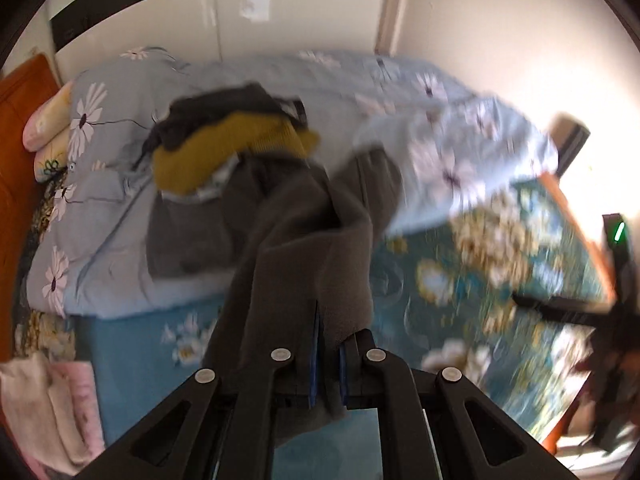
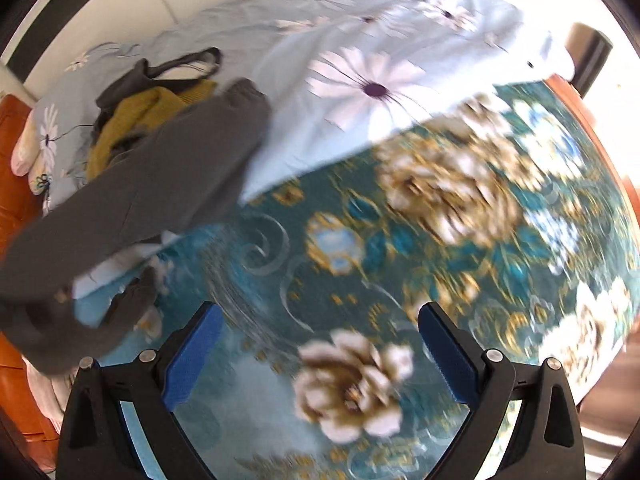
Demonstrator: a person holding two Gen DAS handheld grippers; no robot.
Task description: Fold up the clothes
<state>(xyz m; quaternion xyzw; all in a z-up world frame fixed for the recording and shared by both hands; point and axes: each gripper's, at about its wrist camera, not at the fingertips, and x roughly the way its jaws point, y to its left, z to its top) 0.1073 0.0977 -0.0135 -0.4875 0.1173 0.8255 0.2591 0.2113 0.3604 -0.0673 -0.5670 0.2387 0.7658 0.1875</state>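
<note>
My left gripper [image 1: 329, 364] is shut on a dark grey garment [image 1: 304, 248], which drapes over its fingers and stretches back toward a pile of clothes. That pile holds a mustard-yellow knit [image 1: 224, 148] and a dark top [image 1: 224, 104], lying on the pale blue flowered duvet [image 1: 120, 184]. In the right wrist view the same grey garment [image 2: 152, 184] hangs across the left side, with the mustard knit [image 2: 132, 120] behind it. My right gripper [image 2: 320, 356] is open above the teal flowered bedsheet [image 2: 360, 280], nothing between its blue pads [image 2: 192, 356].
An orange headboard [image 1: 20, 140] and pillows [image 1: 44, 128] sit at the left. Folded pink and white cloths [image 1: 52, 408] lie at the lower left. White wardrobe doors [image 1: 200, 16] stand behind the bed. The bed's wooden edge [image 1: 580, 232] runs along the right.
</note>
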